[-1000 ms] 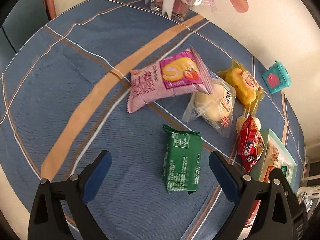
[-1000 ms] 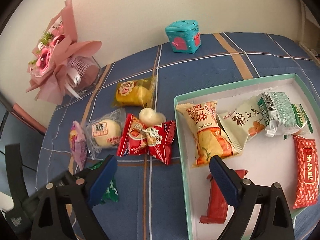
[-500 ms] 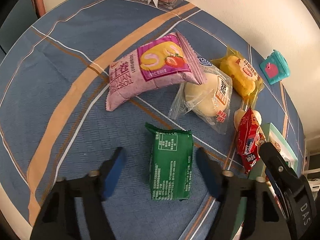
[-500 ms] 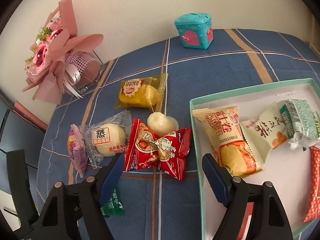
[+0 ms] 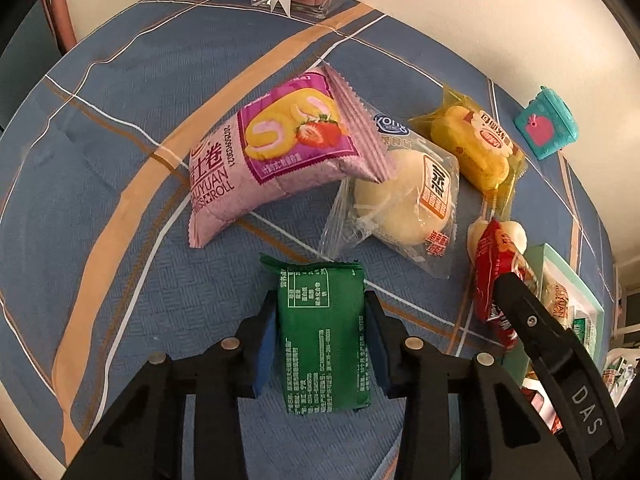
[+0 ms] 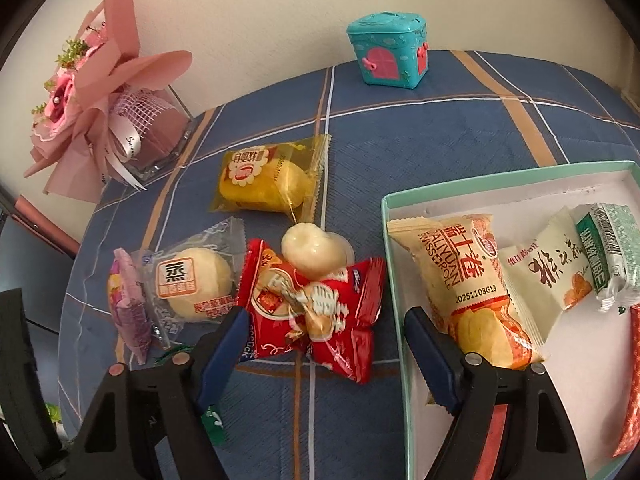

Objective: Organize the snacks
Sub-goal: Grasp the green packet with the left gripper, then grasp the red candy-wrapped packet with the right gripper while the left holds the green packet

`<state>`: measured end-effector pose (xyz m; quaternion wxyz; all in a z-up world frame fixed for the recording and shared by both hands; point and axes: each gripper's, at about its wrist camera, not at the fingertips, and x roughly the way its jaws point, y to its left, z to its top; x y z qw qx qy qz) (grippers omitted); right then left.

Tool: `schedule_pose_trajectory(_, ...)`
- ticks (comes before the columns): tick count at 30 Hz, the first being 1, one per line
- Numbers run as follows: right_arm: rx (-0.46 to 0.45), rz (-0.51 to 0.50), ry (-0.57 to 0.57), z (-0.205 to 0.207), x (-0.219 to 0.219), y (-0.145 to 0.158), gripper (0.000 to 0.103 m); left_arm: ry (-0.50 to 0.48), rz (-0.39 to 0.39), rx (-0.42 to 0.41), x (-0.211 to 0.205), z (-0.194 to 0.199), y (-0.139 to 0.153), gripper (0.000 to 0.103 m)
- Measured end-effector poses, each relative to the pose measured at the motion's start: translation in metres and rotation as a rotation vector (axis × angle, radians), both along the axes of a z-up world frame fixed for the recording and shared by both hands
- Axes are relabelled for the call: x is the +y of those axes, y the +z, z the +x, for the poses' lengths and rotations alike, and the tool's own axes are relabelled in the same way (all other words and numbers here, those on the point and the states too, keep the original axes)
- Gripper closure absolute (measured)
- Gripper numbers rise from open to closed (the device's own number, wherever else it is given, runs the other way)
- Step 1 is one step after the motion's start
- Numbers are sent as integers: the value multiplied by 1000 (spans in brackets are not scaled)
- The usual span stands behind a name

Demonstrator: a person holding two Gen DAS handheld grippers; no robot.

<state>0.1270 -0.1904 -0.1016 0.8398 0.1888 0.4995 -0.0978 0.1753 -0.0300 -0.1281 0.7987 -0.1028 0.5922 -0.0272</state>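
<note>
Left wrist view: your left gripper (image 5: pixel 320 340) is closing its fingers (image 5: pixel 266 344) on the green packet (image 5: pixel 322 340) lying between them on the surface (image 5: pixel 120 160); squeeze its long sides evenly before lifting. Your right gripper (image 6: pixel 324 344) hovers with fingers spread, the red packet (image 6: pixel 312 308) between them, untouched; the tray (image 6: pixel 394 280) sits beside its right finger.

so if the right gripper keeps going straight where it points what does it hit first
Most likely the red snack packet: it lies on the tablecloth directly ahead of the right gripper, between its open jaws. Depth is hard to judge, but nothing else shows in that line.
</note>
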Motion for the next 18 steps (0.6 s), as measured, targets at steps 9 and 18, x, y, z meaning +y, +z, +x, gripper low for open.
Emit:
schedule_pose_trajectory(9, 4, -38, -4, 0, 0, -4, 29, -8, 26, -13, 1, 11, 1, 61)
schedule_pose_trajectory(18, 12, -39, 15, -7, 3, -2, 33, -17, 34, -5, -3, 2, 1, 61)
